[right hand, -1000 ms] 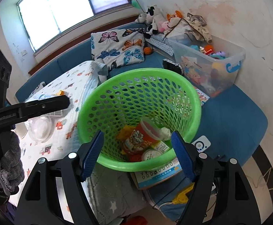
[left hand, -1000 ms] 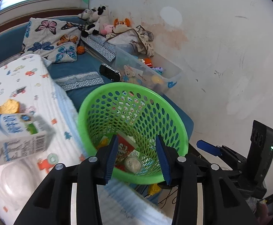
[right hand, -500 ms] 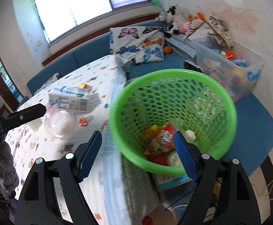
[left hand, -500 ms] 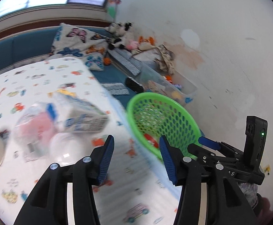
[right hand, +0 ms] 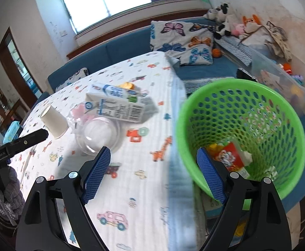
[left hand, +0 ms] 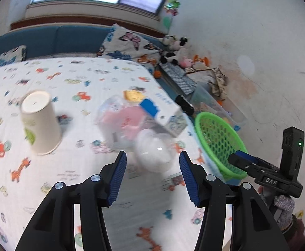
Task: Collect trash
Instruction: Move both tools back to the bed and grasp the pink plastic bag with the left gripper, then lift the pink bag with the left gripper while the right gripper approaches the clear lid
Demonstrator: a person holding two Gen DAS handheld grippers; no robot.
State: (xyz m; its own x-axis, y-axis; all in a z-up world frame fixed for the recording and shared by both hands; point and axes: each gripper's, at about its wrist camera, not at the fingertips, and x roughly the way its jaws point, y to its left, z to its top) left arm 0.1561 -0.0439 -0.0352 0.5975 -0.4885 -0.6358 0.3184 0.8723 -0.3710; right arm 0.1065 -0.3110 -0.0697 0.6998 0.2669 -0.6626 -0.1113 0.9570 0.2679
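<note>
A green mesh basket (right hand: 246,125) stands off the table's right edge with snack wrappers (right hand: 230,156) inside; it also shows in the left wrist view (left hand: 217,138). On the table lie a milk carton (right hand: 116,106), a clear plastic dome lid (right hand: 100,136), a clear bag with pink contents (left hand: 123,121), a yellow wrapper (left hand: 133,95) and an upturned paper cup (left hand: 40,121). My left gripper (left hand: 152,176) is open and empty, just short of the dome lid (left hand: 154,154). My right gripper (right hand: 152,174) is open and empty over the table edge beside the basket.
The table wears a white cloth with cartoon prints (right hand: 131,188). A blue sofa (right hand: 114,48) with butterfly pillows (right hand: 181,41), plush toys (right hand: 225,18) and a clear toy bin (right hand: 282,79) runs behind. A blue booklet lies under the basket.
My left gripper swung left from above the basket to over the table, now facing the dome lid and carton. My right gripper shifted left too, so the basket sits to its right.
</note>
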